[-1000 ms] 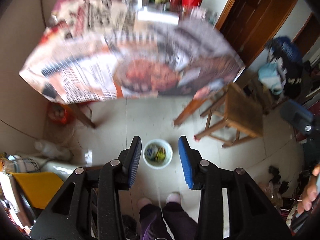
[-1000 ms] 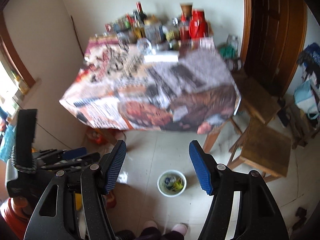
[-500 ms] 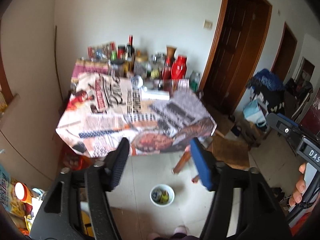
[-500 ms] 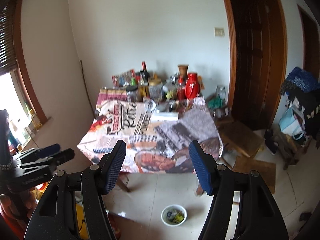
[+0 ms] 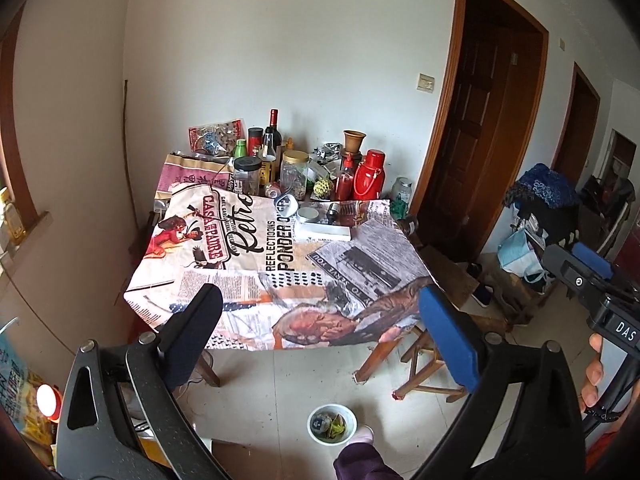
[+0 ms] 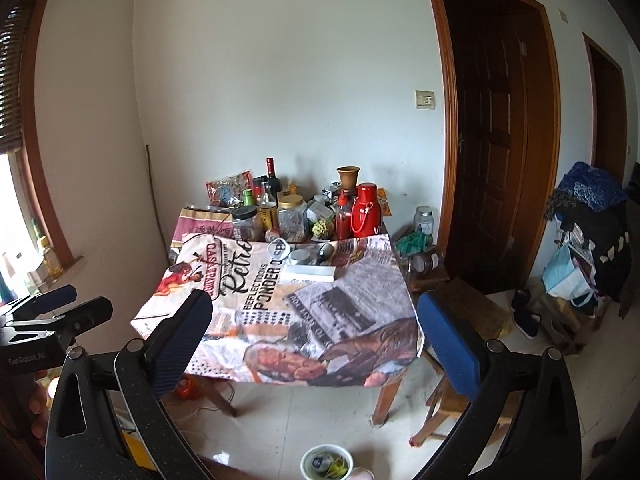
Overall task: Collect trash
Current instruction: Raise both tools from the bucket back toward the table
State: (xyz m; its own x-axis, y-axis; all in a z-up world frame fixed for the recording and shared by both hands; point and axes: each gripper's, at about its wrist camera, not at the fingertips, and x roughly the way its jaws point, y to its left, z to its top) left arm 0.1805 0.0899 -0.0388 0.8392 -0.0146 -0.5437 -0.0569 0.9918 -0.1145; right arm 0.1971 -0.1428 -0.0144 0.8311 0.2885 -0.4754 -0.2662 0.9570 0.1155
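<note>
White bin (image 5: pixel 331 424) with scraps inside sits on the near floor by the person's feet. Both views have swung up from it to the desk (image 5: pixel 280 280). Left claw (image 5: pixel 320 340) and right claw (image 6: pixel 316 344) gape wide, empty, so a fresh search for trash seems underway.

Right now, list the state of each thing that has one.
left gripper: open, empty
right gripper: open, empty
white trash bin: on floor, upright, holds wrappers
red thermos: upright, capped
wine bottle: upright
dark door: shut
</note>
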